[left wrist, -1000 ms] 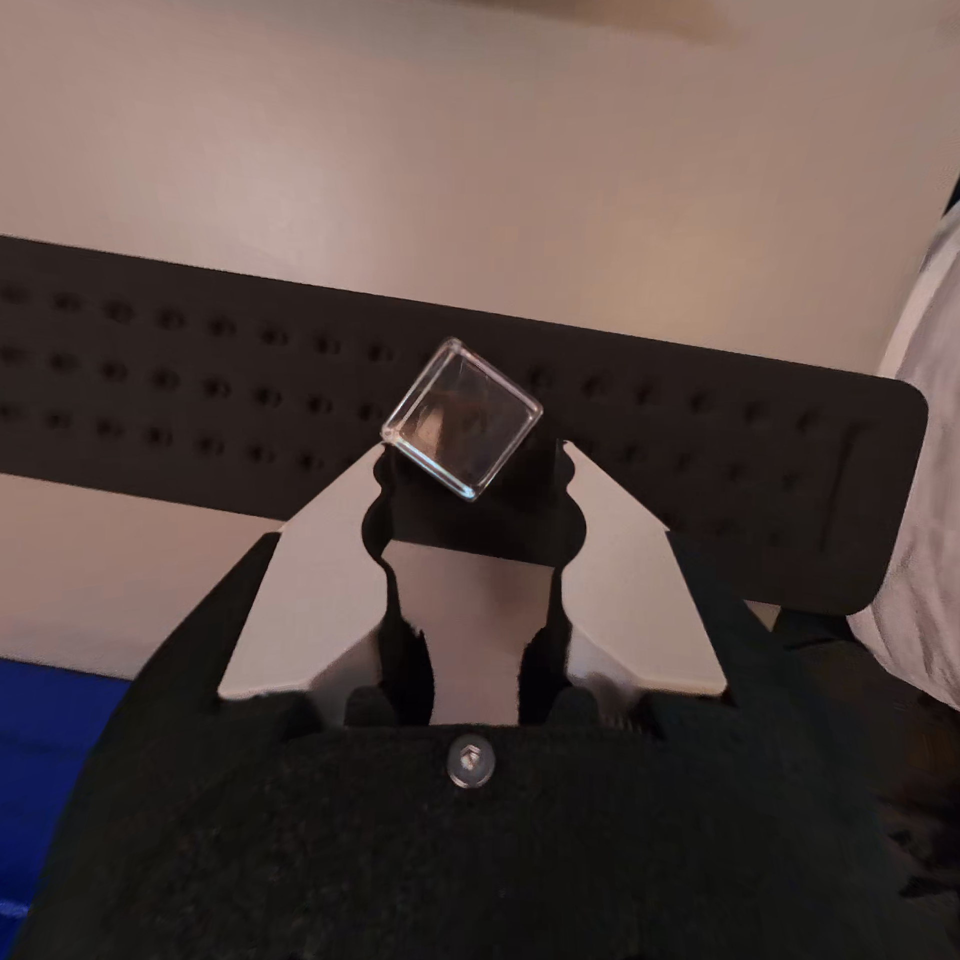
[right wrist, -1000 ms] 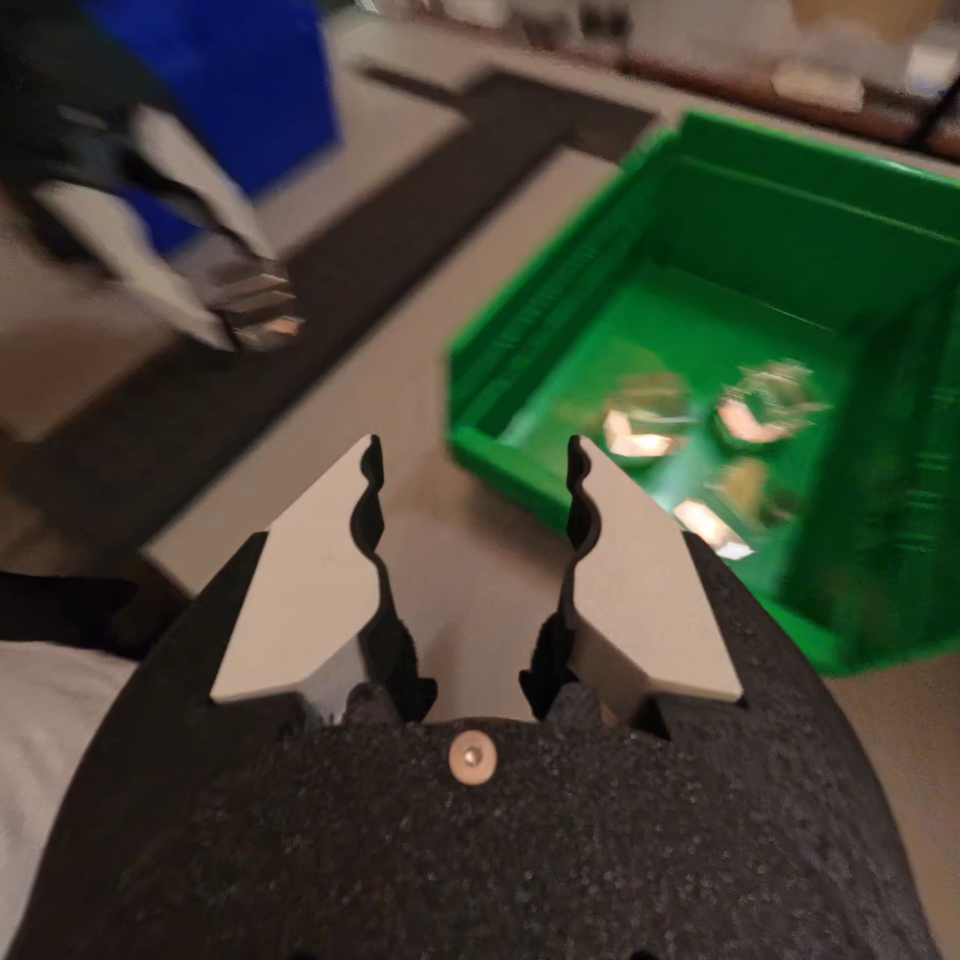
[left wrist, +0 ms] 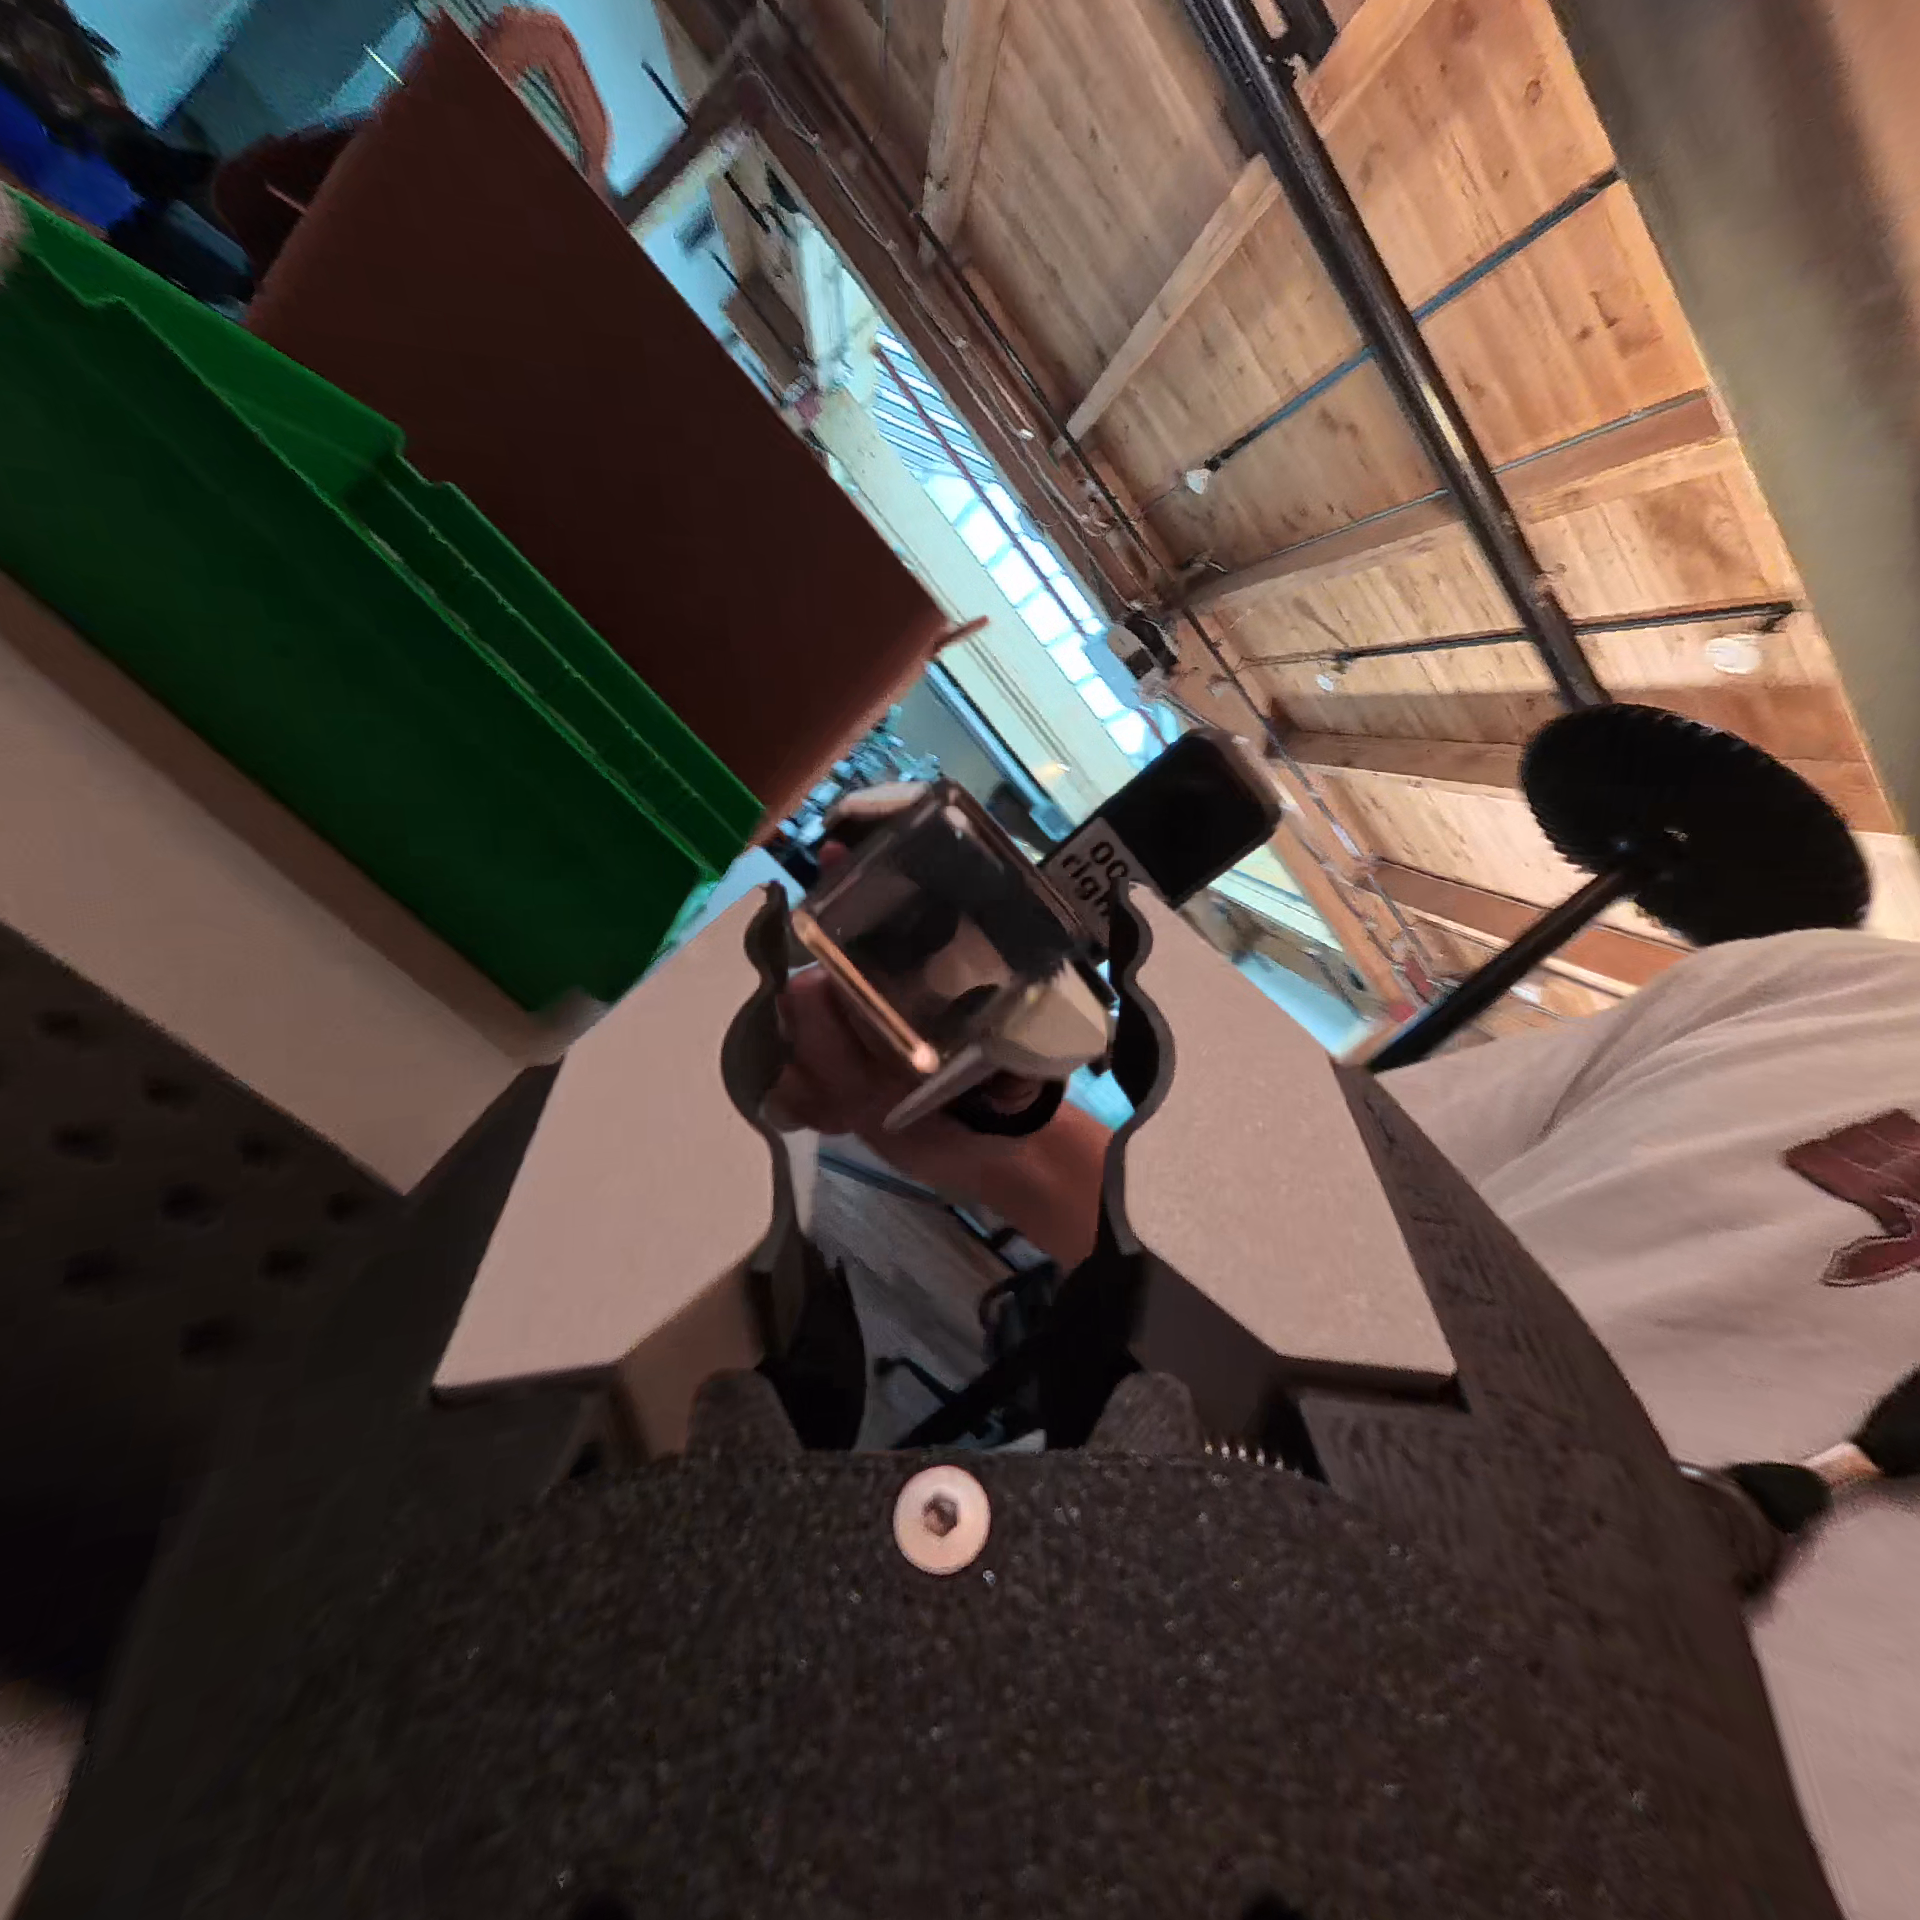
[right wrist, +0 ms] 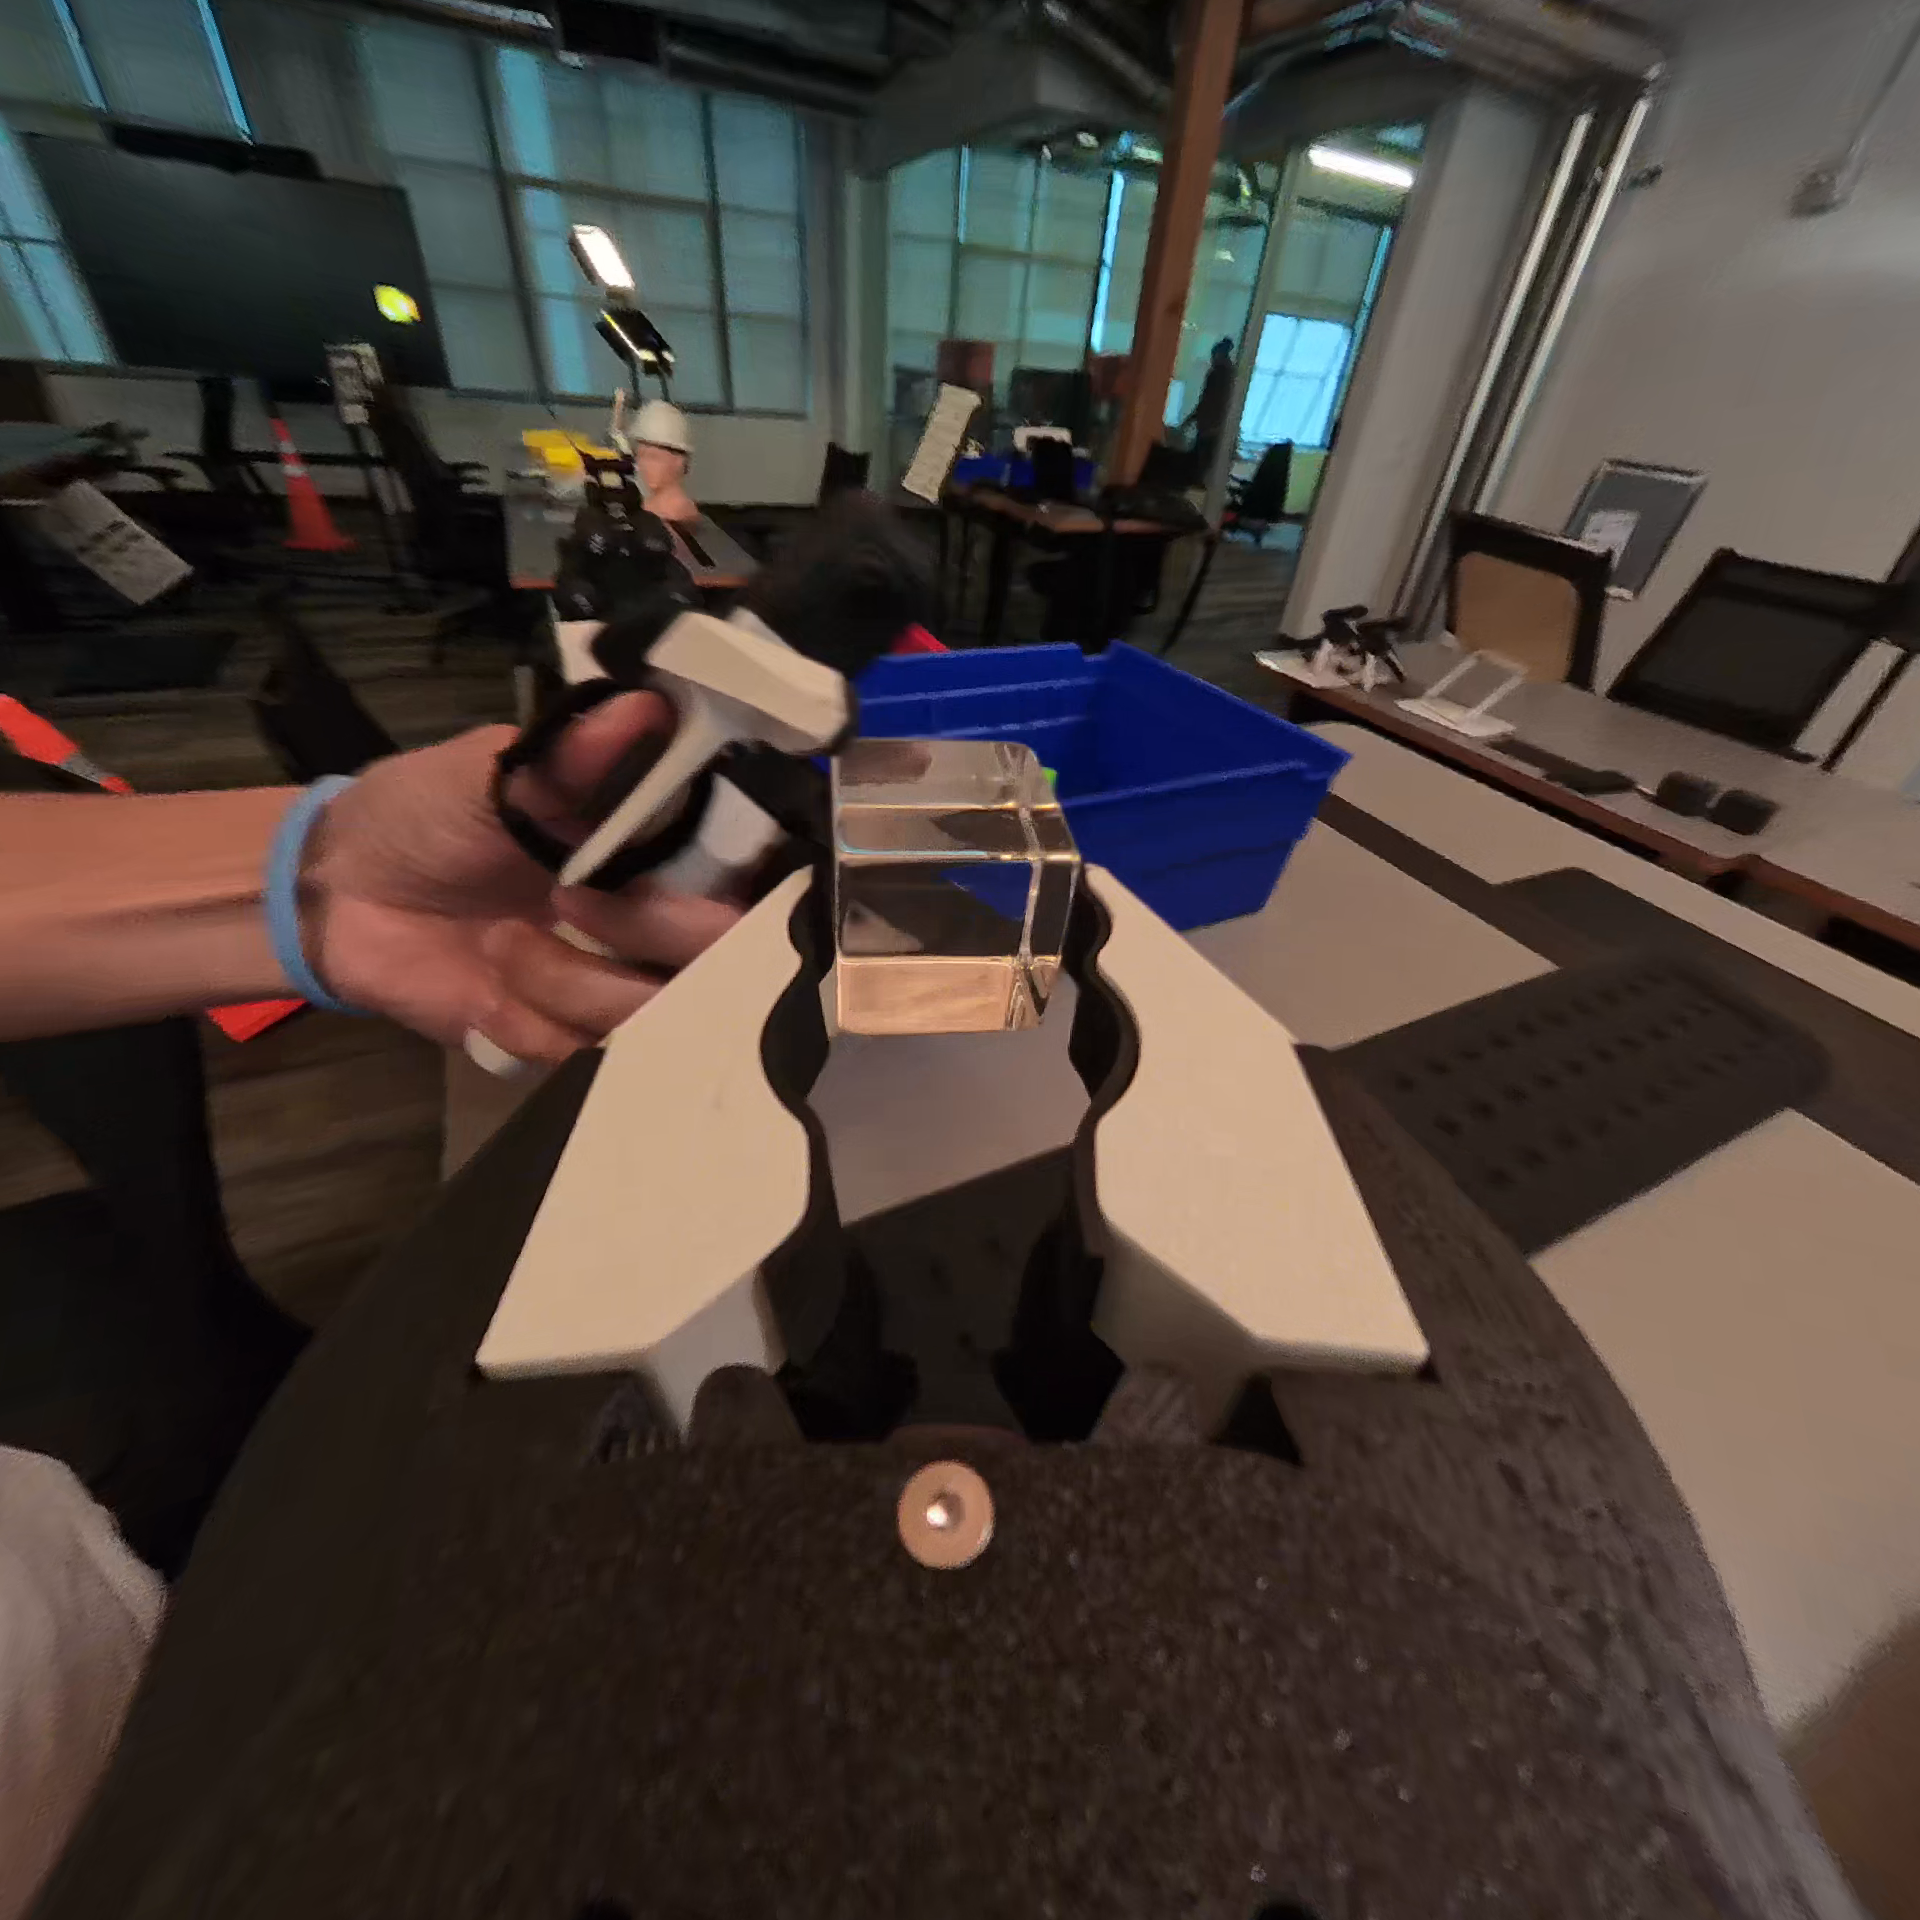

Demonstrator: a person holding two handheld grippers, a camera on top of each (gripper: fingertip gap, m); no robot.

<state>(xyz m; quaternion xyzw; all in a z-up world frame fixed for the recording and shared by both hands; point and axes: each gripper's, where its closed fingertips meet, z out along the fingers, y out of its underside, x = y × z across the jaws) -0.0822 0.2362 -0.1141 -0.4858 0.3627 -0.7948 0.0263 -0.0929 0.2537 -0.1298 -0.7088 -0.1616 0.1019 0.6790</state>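
Observation:
A clear cube (left wrist: 935, 956) sits between the fingertips of my left gripper (left wrist: 948, 914), which is closed on it and tilted up toward the ceiling. In the right wrist view the same cube (right wrist: 951, 883) stands upright between the pads of my right gripper (right wrist: 948, 883), which touch both of its sides. Both grippers hold the cube in the air above the table. A white finger (right wrist: 748, 681) of the left gripper rests on the cube's top left corner, with a person's hand (right wrist: 447, 914) behind it. The right gripper's white finger (left wrist: 997, 1039) shows under the cube in the left wrist view.
A green bin (left wrist: 312, 540) and a brown panel (left wrist: 582, 468) stand to the left in the left wrist view. A blue bin (right wrist: 1143, 769) stands behind the cube on the table. A black perforated mat (right wrist: 1610, 1049) crosses the table. A white-shirted torso (left wrist: 1662, 1143) is close on the right.
My left gripper has swung up from the black mat, carrying the cube toward the right gripper. My right gripper has left the green bin, risen to the cube and narrowed onto it.

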